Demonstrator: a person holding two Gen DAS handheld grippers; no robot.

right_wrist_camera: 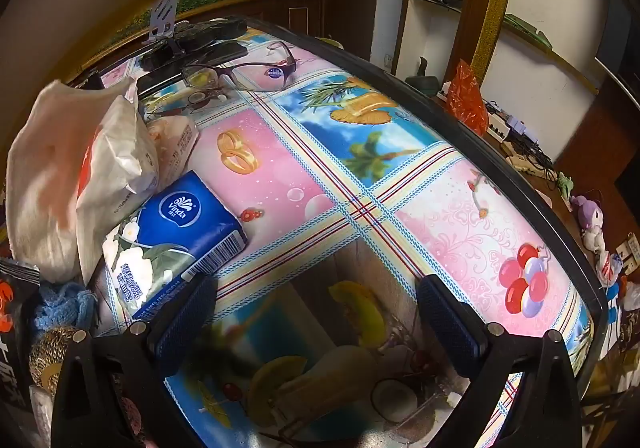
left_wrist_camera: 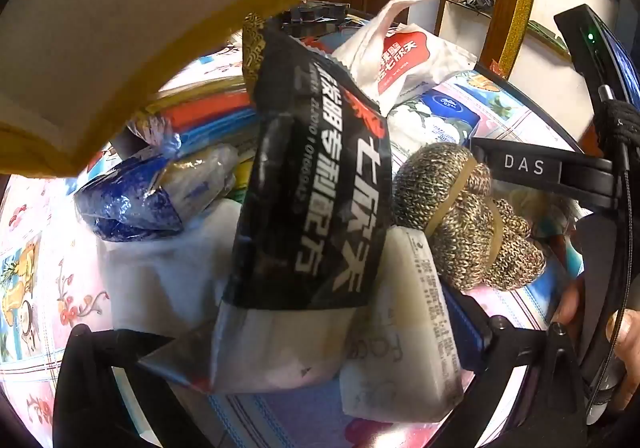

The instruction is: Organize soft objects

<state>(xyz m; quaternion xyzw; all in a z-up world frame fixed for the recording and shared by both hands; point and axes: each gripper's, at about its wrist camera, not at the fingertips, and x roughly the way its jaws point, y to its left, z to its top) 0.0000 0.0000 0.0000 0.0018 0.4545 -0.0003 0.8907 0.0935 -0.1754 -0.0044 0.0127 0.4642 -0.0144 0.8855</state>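
Observation:
In the left wrist view my left gripper is shut on a black packet with white Chinese lettering, held up over the table. Behind it lie a knitted brown-grey bundle, a white wrapped pack, a crumpled blue bag, a white bag with a red label and a blue Vinda tissue pack. In the right wrist view my right gripper is open and empty above the patterned tablecloth. The Vinda tissue pack lies by its left finger, with the white bag behind.
A yellow-edged cushion or box hangs over the upper left in the left wrist view. Glasses and a phone holder sit at the table's far end. An orange bag and plush toys lie beyond the table's right edge.

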